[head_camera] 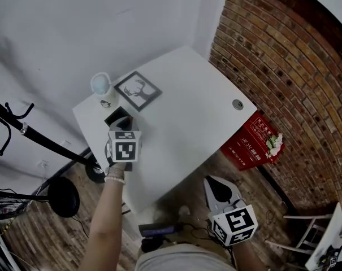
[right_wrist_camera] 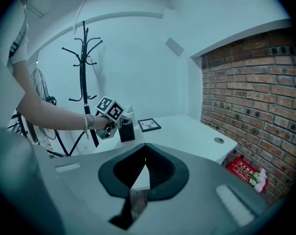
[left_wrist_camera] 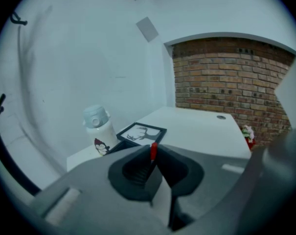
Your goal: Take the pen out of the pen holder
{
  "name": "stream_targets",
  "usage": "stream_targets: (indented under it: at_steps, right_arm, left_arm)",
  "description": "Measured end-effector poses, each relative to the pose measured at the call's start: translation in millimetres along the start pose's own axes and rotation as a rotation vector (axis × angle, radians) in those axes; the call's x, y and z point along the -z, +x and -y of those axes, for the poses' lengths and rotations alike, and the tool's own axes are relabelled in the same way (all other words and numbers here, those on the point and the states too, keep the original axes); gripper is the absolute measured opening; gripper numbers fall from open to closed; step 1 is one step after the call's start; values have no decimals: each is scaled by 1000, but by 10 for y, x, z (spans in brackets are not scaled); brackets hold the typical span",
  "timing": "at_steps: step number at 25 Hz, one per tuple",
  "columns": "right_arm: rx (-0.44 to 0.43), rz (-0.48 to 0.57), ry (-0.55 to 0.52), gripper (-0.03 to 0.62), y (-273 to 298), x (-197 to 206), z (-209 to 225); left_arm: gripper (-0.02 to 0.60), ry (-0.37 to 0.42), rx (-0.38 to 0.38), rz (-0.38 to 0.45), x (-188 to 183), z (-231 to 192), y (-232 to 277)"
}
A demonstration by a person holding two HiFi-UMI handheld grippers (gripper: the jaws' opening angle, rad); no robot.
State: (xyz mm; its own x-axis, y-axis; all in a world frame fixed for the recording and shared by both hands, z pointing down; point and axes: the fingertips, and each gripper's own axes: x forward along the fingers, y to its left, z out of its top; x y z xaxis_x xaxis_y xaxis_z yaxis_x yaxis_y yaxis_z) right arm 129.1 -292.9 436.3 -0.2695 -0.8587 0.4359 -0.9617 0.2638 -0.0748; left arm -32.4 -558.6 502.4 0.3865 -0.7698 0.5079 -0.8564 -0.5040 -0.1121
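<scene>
Left gripper (left_wrist_camera: 153, 163) jaws clamp the red pen (left_wrist_camera: 153, 150); right gripper (right_wrist_camera: 146, 147) jaws together, empty

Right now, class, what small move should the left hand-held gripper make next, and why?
Probably lift the left hand-held gripper straight up. Its jaws look closed on the red pen, whose lower end seems to sit inside the black pen holder, so a straight lift should draw it out.

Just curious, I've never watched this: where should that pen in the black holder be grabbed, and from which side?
Grip the pen by its red top, all that shows above the holder. Come from above on the person's side: it seems upright, and a bottle and frame crowd the far side. The left tongs pinch it there.
</scene>
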Motion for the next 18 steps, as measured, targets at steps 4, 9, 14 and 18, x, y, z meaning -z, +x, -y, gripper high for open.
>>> stream_targets:
  at_steps: [4, 9, 14, 18]
  right_arm:
    - [-3, 5, -1, 5, -1, -18, 2]
    - [-16, 12, -6, 5, 6, -31, -26]
    - [-31, 17, -12, 4, 7, -59, -61]
    - [-50, 20, -18, 5, 17, -80, -97]
  left_arm:
    - [31, -4, -7, -5, 6, -4, -37]
    - [30, 8, -14, 2, -24, -29, -101]
    - [30, 39, -18, 38, -151, -28, -218]
    - [30, 49, -18, 56, -239, -46, -316]
